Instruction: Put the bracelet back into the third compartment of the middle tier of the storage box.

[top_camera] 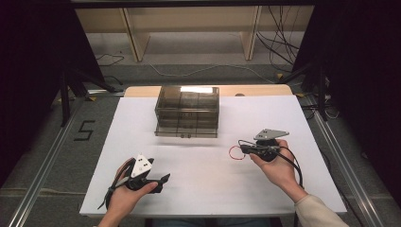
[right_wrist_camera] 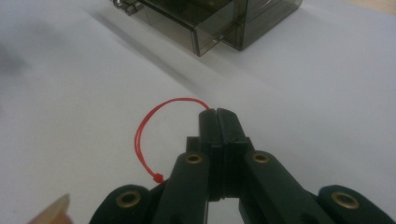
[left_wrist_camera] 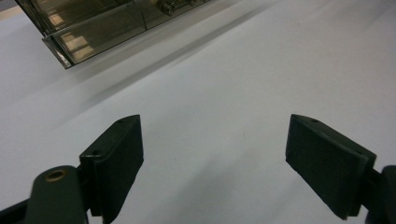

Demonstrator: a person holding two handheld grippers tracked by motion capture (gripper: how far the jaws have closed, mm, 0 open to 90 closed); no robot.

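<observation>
Tools number two, with one red string loop [right_wrist_camera: 152, 128] and one smoky clear drawer box [top_camera: 187, 111]. Right tool [top_camera: 244, 149] is pinched together on the loop, which hangs above the white tabletop [top_camera: 208, 184] right of centre. Left tool [top_camera: 163, 179] gapes wide, holding nothing, over bare tabletop near the front edge.

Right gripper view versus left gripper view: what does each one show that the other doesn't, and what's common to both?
The right gripper view has the right gripper shut on a red string loop, knot near its base. The left gripper view has the left gripper with jaws wide apart, nothing between them. Both share the smoky clear drawer box at the far side and the white table.
</observation>
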